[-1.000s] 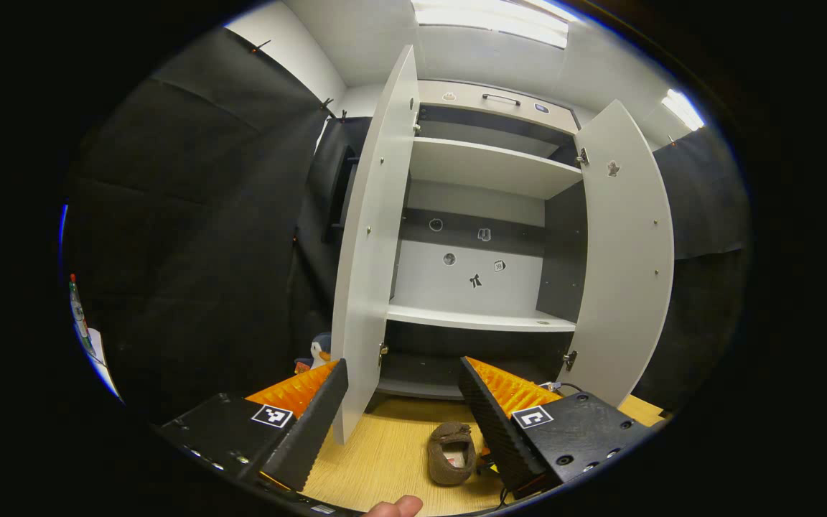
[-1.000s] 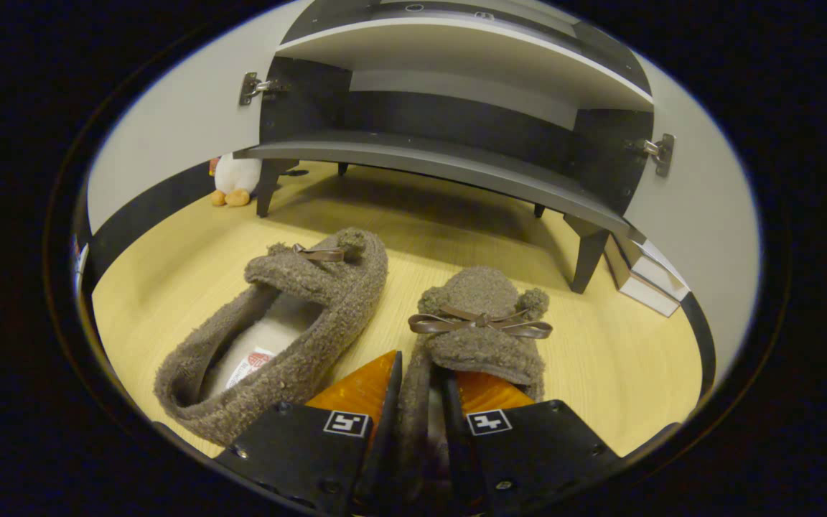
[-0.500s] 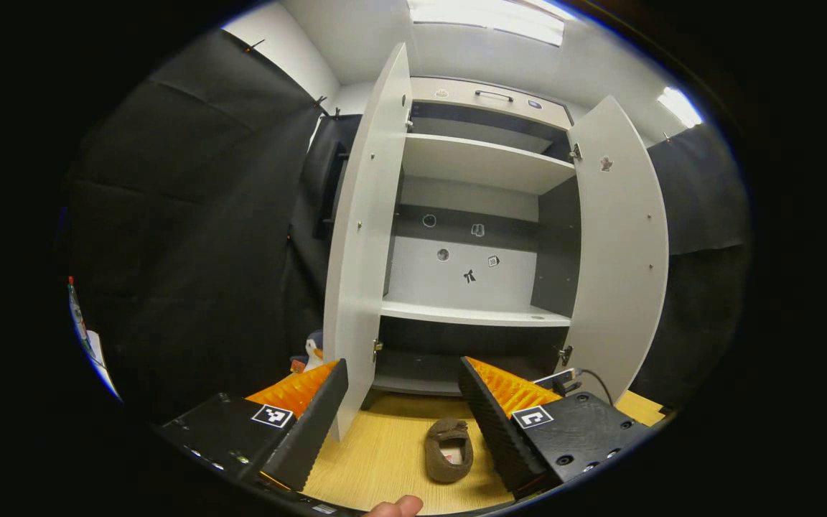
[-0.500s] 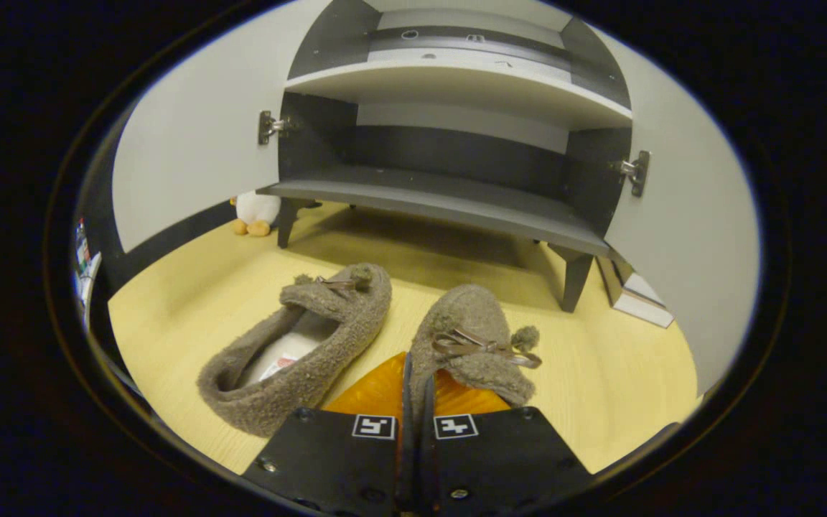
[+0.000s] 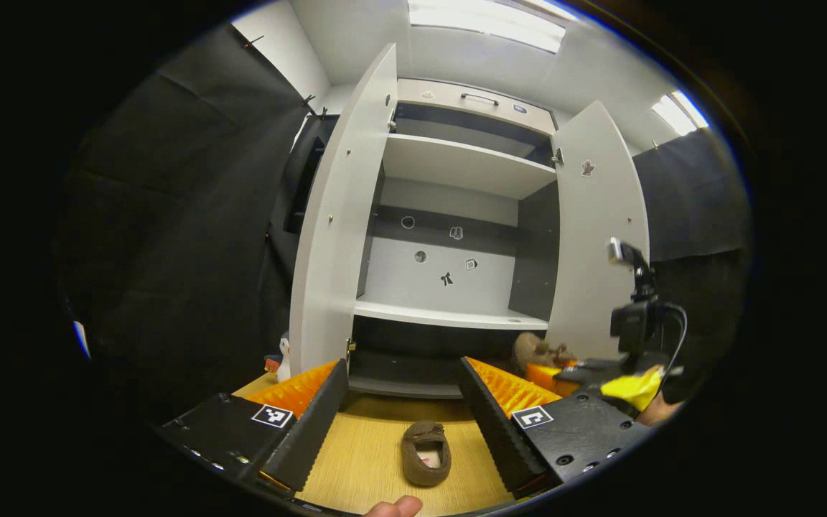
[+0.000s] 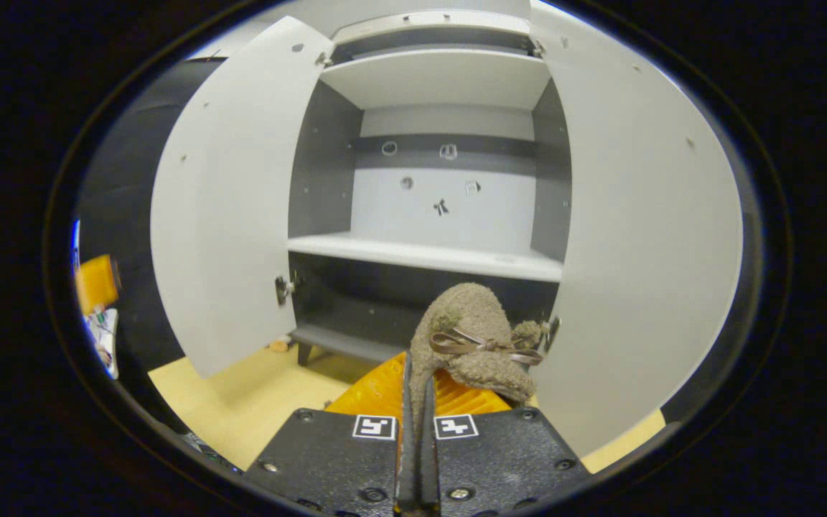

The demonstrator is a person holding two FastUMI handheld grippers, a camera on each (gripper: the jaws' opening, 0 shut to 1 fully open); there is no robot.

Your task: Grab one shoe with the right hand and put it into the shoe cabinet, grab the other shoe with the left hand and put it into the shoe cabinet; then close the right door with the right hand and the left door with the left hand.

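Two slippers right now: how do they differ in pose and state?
The held slipper is pinched by its side wall between the right gripper's shut jaws and is off the floor, toe toward the open shoe cabinet; the floor slipper lies flat on the wooden floor, untouched. The left gripper above the floor slipper is open and holds nothing. Both slippers are brown and fuzzy; both are outside the cabinet.

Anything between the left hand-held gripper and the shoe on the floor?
No. In the left gripper view the left hand-held gripper hangs open above the shoe, with bare wooden floor around it.
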